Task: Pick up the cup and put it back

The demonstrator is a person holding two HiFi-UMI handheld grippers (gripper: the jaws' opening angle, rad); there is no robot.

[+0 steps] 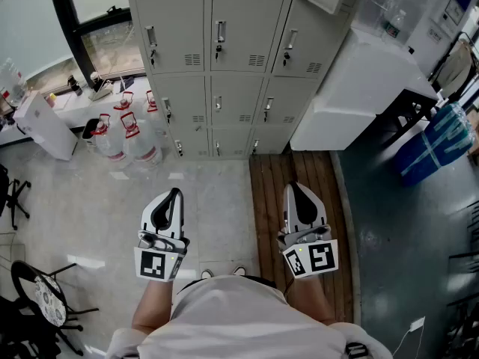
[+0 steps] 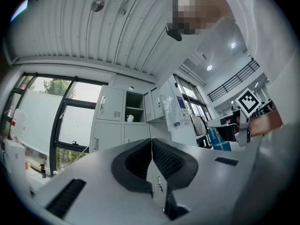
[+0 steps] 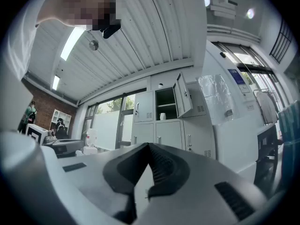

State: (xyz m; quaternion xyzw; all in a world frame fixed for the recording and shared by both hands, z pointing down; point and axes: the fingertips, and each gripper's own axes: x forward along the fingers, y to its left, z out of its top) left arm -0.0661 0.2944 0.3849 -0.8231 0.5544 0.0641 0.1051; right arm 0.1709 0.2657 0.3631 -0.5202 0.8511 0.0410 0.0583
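Grey lockers (image 1: pixel 217 66) fill the wall ahead, with a window (image 1: pixel 112 40) and water jugs (image 1: pixel 123 137) to their left and a white cabinet (image 1: pixel 359 88) to their right. The person stands on the floor (image 1: pixel 90 208) facing the lockers, with both grippers held low in front of the body.

The left gripper (image 1: pixel 174 197) has its jaws closed, the ribbed pads meeting along one line with nothing between them. The right gripper (image 1: pixel 293 189) is the same, pads pressed together and empty.

The cup (image 2: pixel 130 118), small and white, stands upright on a shelf inside an open locker compartment. In the left gripper view it sits well beyond the jaws, above their tips and a little to the left of the line where they meet. In the right gripper view the cup (image 3: pixel 162 116) is again far past the jaws, above the tips and slightly to their right, with the open locker door (image 3: pixel 183 95) just to its right. Neither gripper touches it.
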